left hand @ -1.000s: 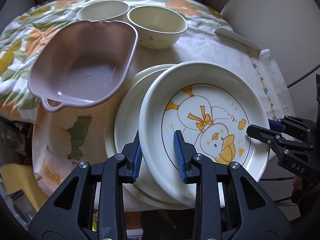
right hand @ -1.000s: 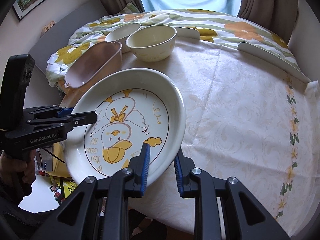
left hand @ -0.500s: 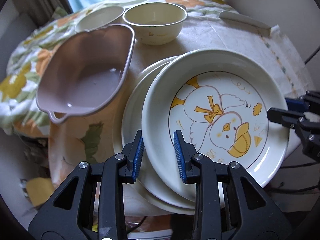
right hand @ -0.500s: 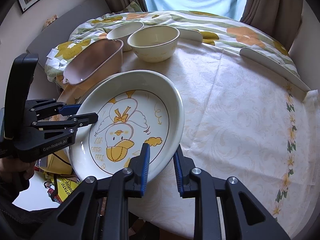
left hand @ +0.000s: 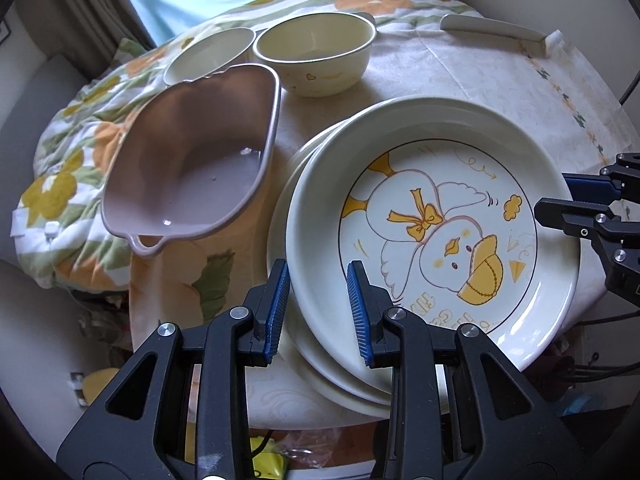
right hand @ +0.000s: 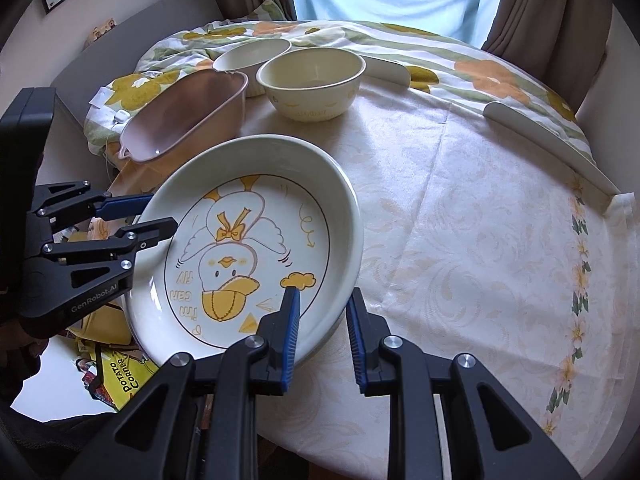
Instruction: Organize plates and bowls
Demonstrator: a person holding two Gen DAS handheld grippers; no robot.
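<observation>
The round worktop (right hand: 460, 208), under a pale patterned cloth, carries everything. Largest on it is the duck plate (left hand: 440, 232), sitting near the worktop's near-left edge on top of a plain plate (left hand: 316, 380) whose rim shows beneath it. A second ago the duck plate was held tilted between both tools; now it lies nearly level and nested on the plain one, so this stacking step looks all but done.

Behind it, toward the left edge, stands the pink basin (left hand: 192, 168), then the large cream bowl (right hand: 312, 80) and the small cream bowl (right hand: 252, 56) side by side toward the far edge, not yet stacked.

The left gripper (left hand: 318, 312) straddles the duck plate's near rim with its fingers (left hand: 276, 312) spread wider than the rim, gripping nothing. The right gripper (right hand: 322, 332) straddles the opposite rim, likewise parted and loose.

Readable writing: "GenRobot.AI" on the left tool's body, "I'm can fly" on the plate, and "POTATO CORNER" on a yellow bag (right hand: 120, 376) below the worktop.
</observation>
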